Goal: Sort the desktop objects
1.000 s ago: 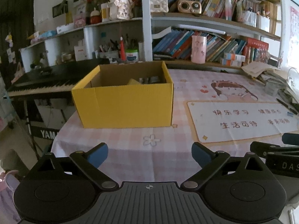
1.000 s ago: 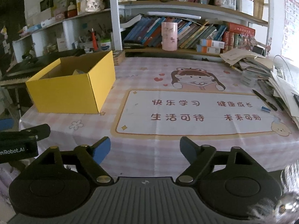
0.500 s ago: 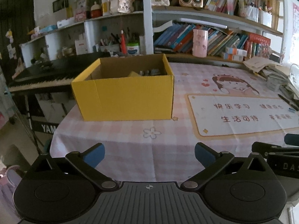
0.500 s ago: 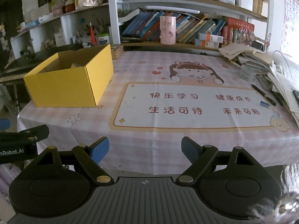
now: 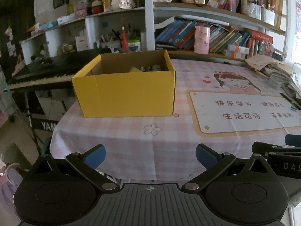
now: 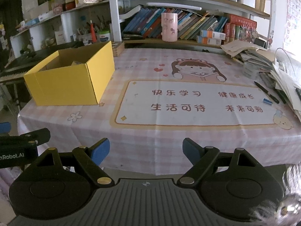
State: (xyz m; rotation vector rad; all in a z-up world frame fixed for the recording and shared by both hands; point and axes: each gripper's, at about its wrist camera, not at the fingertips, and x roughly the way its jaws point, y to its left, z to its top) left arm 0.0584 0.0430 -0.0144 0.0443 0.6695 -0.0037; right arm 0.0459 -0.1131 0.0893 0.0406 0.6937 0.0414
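Left hand-held gripper (image 5: 149, 155) gapes empty off the bench (image 5: 169, 137) edge, so I'd stay high approaching the yellow box (image 5: 128, 94) on the bench's left, open-topped with small items inside. Right hand-held gripper (image 6: 145, 150) is also wide and empty; I'd sweep right toward the black pen (image 6: 266, 92) near the paper pile.
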